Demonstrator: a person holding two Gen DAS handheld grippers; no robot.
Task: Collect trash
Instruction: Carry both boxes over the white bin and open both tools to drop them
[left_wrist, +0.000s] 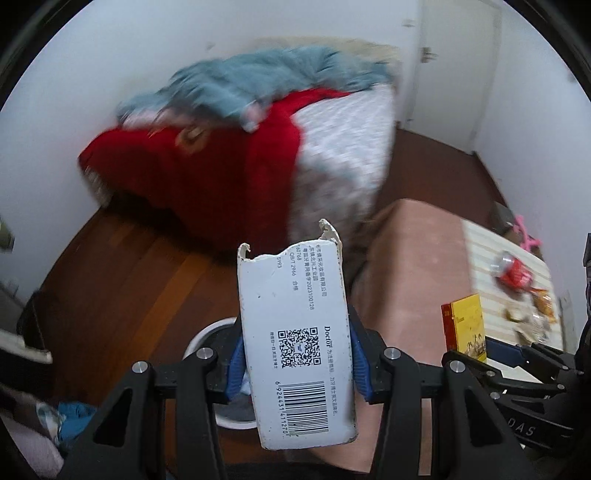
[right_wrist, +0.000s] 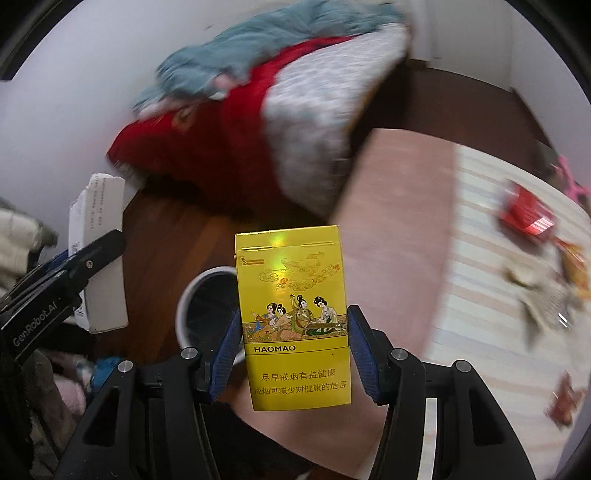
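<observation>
Left wrist view: barcode side of torn white cardboard box clamped in left claw; right wrist view: glossy yellow cigarette pack clamped in right claw.

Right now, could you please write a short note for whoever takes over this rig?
Left gripper: shut on the torn white box.
Right gripper: shut on the yellow pack.
Both are above the white bin on the wood floor.
Done: two pieces picked up, neither dropped yet.
Left: release both into the bin, then fetch the red can and wrappers from the striped table.
</observation>
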